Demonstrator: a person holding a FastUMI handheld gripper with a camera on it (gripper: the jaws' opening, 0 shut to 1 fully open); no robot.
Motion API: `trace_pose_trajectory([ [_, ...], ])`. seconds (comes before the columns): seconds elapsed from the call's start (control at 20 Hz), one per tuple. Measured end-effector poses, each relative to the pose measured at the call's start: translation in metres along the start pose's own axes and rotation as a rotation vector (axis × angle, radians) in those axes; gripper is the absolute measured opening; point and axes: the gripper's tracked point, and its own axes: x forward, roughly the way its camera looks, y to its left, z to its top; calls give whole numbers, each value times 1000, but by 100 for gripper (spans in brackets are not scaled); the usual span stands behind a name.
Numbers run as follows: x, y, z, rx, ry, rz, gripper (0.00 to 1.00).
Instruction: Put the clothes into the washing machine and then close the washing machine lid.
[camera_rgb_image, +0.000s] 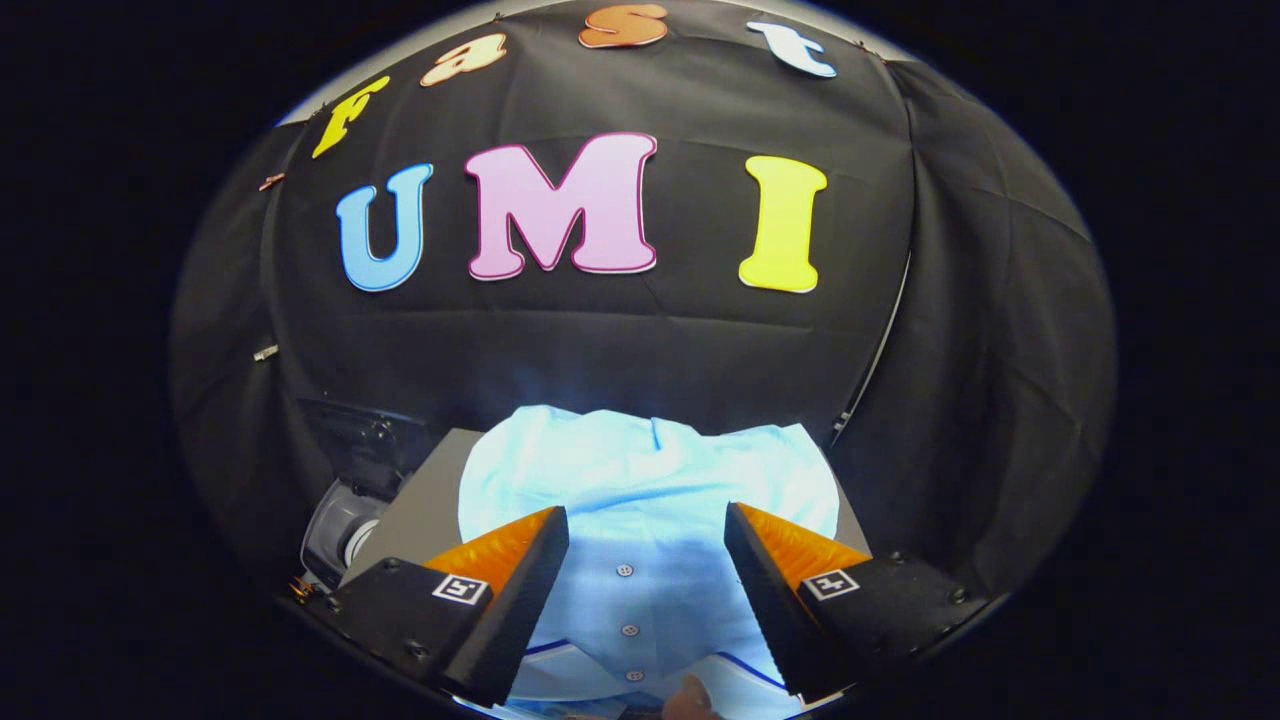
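Basically at square one here: my claw (646, 560) hangs wide open over the light blue buttoned shirt (640, 490) lying flat on the grey tabletop (420, 510), so grabbing, loading and closing the lid are all left.

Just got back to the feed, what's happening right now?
A person's hand-held gripper hangs open over a light blue buttoned shirt lying on a grey surface. The fingers straddle the shirt's button strip without pressing on it, so nothing is grasped yet. Off to the side of the shirt sits the washing machine, partly seen, with a dark lid standing up above it. The shirt has not yet gone into it.
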Motion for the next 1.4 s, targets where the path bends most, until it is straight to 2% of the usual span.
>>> trace_pose_trajectory([
  [0.25, 27, -7, -31, 19, 159, -33, 99],
  [0.5, 32, -10, -31, 22, 180, -32, 99],
  [0.6, 33, -5, -32, 2, 199, -3, 94],
  [0.8, 37, -7, -29, 15, 202, 15, 21],
  [0.85, 37, -9, -29, 15, 189, 14, 21],
  [0.95, 35, -9, -27, -3, 179, 8, 5],
  [1.2, 22, -4, -13, 40, 110, 15, 5],
  [1.4, -35, 9, 35, 66, -45, 49, 5],
])
